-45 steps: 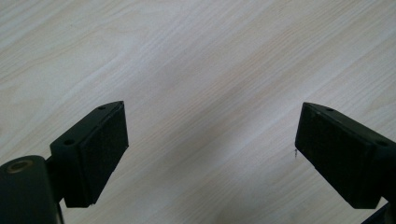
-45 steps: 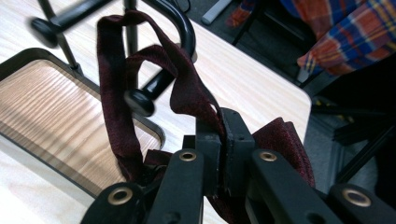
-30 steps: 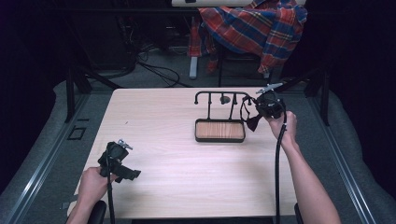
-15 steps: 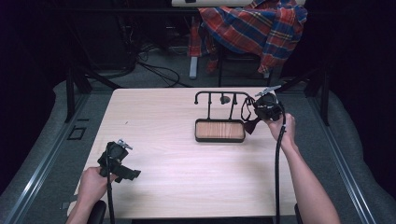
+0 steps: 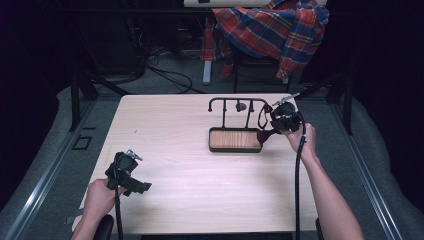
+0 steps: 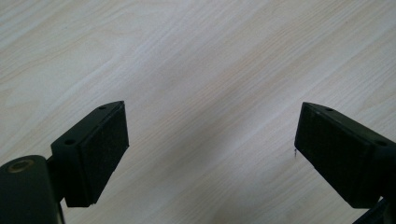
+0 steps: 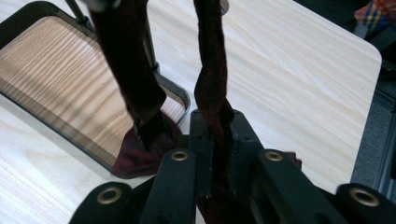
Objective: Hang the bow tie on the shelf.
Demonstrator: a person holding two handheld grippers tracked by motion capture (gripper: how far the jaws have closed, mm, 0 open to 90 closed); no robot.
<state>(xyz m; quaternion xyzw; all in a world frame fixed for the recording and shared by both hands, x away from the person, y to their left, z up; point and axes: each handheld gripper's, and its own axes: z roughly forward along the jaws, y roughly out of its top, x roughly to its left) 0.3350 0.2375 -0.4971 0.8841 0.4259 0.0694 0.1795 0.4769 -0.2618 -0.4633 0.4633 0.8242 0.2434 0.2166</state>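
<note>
A black wire stand (image 5: 239, 101) with a wooden base tray (image 5: 235, 140) stands right of the table's middle. A dark red cloth band (image 7: 212, 88) hangs over the stand's right end, and its lower part lies bunched at the tray's corner (image 7: 140, 154). My right gripper (image 7: 217, 123) is shut on one strand of this band, just right of the stand (image 5: 282, 120). At the table's front left, my left gripper (image 5: 127, 172) is held low over bare wood. Its jaws stand wide apart with nothing between them (image 6: 210, 140).
The pale wooden table (image 5: 175, 150) ends near the stand's right side, with grey floor beyond. A plaid cloth (image 5: 272, 30) is draped over a chair behind the table. Cables lie on the floor at the back.
My right gripper has shifted slightly left and toward me with the band. The left gripper has stayed still.
</note>
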